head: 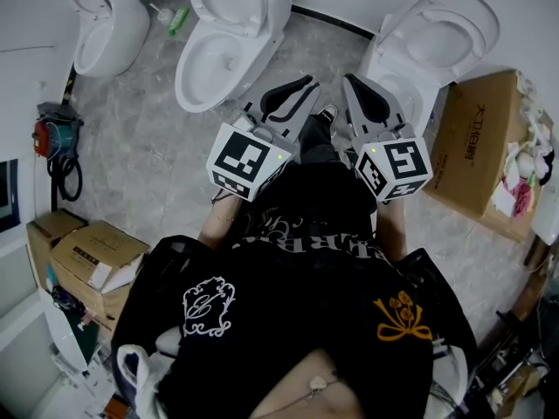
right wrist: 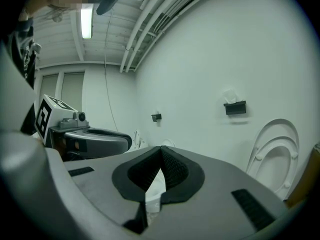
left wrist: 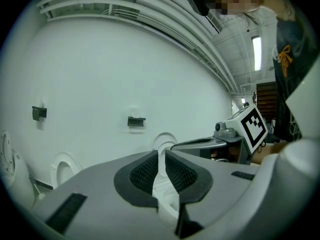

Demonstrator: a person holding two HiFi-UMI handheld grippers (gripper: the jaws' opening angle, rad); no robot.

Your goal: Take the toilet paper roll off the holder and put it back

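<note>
Two black holders are fixed to the white wall. One holder [right wrist: 235, 107] carries white toilet paper [right wrist: 230, 96]; the left gripper view shows the same holder [left wrist: 135, 121] with paper [left wrist: 133, 111] on top. A second holder [right wrist: 156, 117] looks bare. Both grippers are held side by side at waist height, far from the wall. My left gripper [head: 307, 84] [left wrist: 161, 154] has its jaws together with only a thin slit and nothing in them. The jaws of my right gripper [head: 349, 80] [right wrist: 160, 149] meet at the tips and are empty.
Three white toilets stand on the marble floor ahead: a left one [head: 105, 24], a middle one [head: 223, 46] and a right one [head: 437, 42] with its lid up. A large cardboard box [head: 476, 138] sits at the right, smaller boxes [head: 87, 256] at the left.
</note>
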